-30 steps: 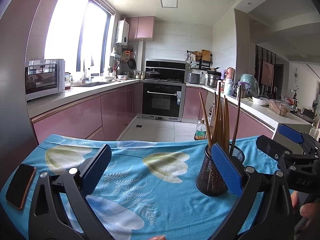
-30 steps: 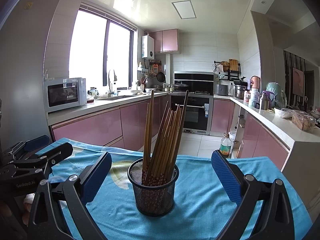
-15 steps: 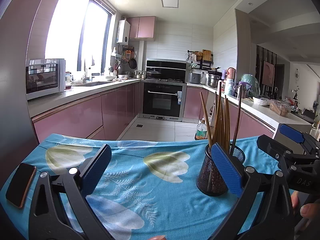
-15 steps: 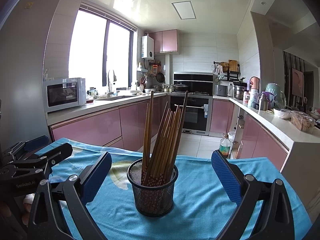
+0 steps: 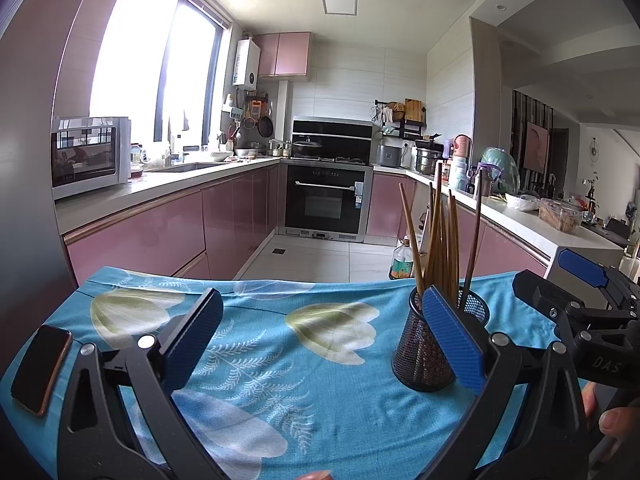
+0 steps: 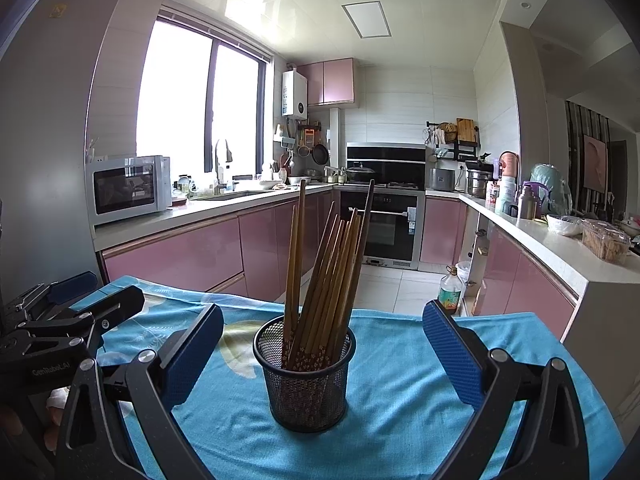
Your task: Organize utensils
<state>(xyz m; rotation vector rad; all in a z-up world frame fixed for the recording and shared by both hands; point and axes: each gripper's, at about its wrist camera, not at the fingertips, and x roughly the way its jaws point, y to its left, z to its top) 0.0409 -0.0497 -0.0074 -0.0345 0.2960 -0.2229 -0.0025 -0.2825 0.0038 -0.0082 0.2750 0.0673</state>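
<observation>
Right wrist view: mesh cup [image 6: 305, 376] of chopsticks [image 6: 324, 276] stands upright between the spread right hand-held gripper [image 6: 320, 354]; left hand-held gripper [image 5: 320, 340] (also spread) over bare worktop [image 5: 280, 360], cup at 2 o'clock.

Both the left gripper [image 5: 320, 344] and the right gripper [image 6: 322, 354] have matte black, speckled frames with silver screws, and fingers [image 6: 454, 358] faced in textured blue pads. White lettering marks the bodies. Bare fingertips [image 5: 616, 420] show.

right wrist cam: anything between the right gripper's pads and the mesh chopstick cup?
Nothing. In the right wrist view, only bare blue floral tablecloth separates the open right gripper from the black wire-mesh cup of wooden chopsticks.
</observation>
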